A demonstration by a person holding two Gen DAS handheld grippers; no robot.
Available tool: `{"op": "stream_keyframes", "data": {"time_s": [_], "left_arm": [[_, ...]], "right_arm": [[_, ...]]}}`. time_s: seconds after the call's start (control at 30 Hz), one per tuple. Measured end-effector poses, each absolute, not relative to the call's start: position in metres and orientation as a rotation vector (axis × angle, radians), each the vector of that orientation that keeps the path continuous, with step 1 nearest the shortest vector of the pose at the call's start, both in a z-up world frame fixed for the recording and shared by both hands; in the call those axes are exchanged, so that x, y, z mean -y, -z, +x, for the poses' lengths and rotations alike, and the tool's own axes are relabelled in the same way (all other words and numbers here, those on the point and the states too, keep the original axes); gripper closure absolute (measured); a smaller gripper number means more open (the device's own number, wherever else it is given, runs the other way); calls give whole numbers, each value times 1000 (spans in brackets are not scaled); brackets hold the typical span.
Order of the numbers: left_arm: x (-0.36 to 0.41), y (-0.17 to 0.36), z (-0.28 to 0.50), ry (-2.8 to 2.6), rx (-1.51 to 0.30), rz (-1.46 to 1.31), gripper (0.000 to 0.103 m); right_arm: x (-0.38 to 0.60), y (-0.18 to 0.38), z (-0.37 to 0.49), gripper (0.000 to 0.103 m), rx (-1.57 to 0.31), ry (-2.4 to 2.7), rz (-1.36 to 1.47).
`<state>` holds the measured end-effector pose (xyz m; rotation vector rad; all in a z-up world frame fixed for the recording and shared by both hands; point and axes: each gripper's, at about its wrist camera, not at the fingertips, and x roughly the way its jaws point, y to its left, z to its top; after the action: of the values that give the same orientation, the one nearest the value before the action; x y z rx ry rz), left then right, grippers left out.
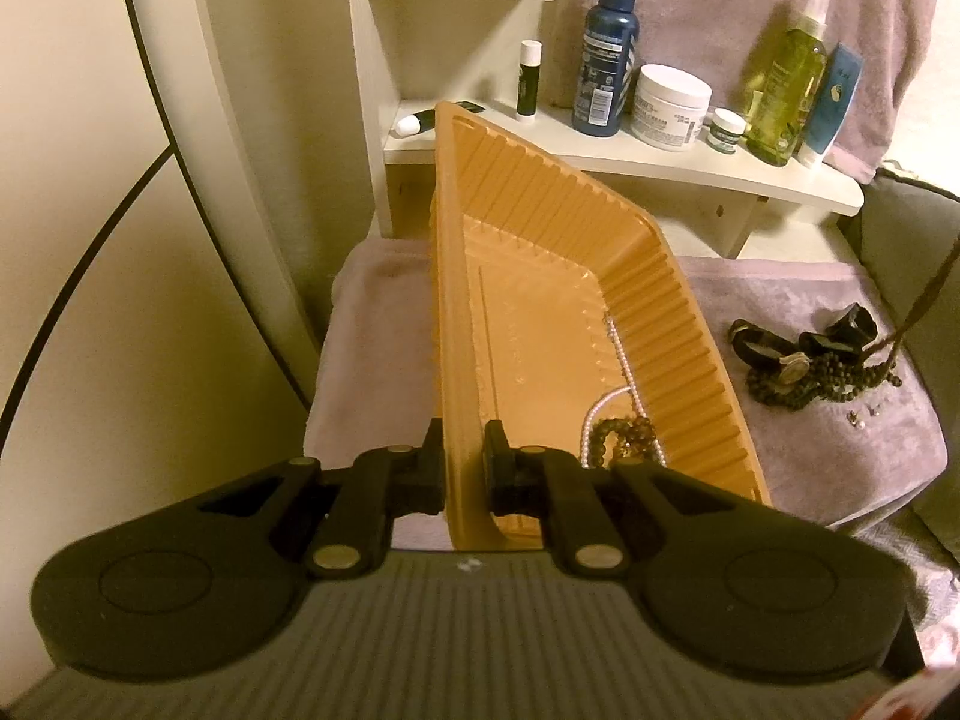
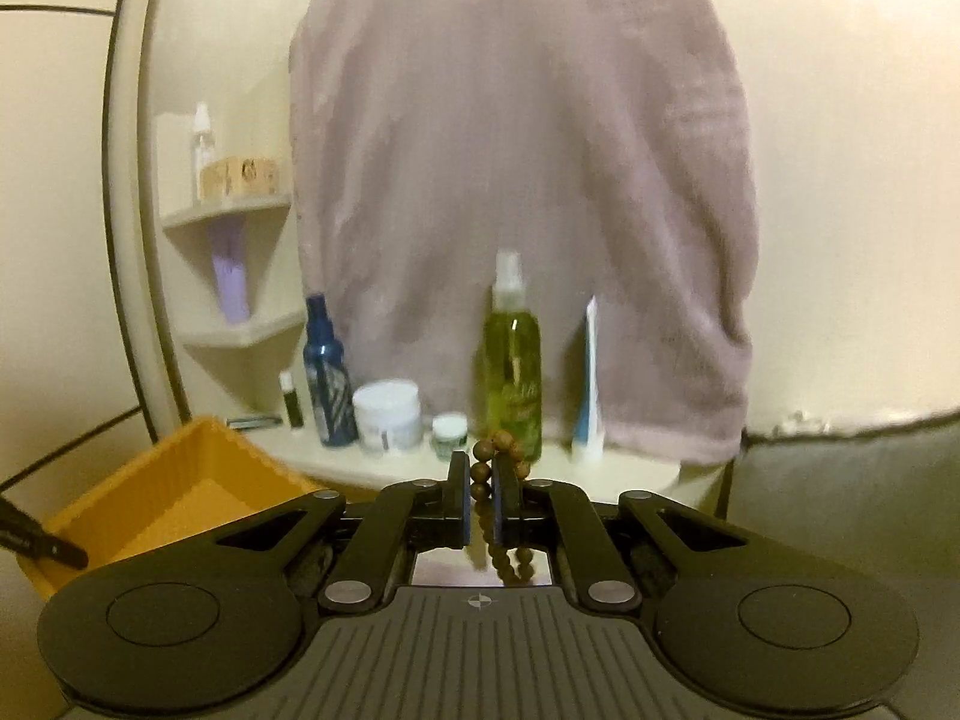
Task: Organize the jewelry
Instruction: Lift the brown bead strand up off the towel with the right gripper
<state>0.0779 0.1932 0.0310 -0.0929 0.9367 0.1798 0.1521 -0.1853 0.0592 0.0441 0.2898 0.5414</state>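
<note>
Gripping tray (image 1: 540, 324) rim, left fingers (image 1: 433, 468); right fingers (image 2: 509, 489) pinching beads (image 2: 485, 468).

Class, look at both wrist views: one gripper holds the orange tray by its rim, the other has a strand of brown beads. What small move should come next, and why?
Probably carry the right gripper, shut on the brown bead strand, leftward over the orange tray and lower it in. The left gripper clamps the tray's rim, pearls already lie inside, and the strand hangs clear above the shelf.

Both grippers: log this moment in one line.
left gripper: shut on orange tray wall | right gripper: shut on brown bead strand | tray: pearls, beads
</note>
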Motion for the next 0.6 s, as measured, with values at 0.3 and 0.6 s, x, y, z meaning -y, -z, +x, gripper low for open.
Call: {"op": "stream_keyframes", "data": {"time_s": [0.3,0.6], "left_arm": [[-196,-30,78,-178,-935,-99,93],[-196,-30,79,-174,-929,-103,93]], "right_arm": [[183,-87,151,96,-207,-556,41],[167,-111,150,96,-160,-634,49]]}}
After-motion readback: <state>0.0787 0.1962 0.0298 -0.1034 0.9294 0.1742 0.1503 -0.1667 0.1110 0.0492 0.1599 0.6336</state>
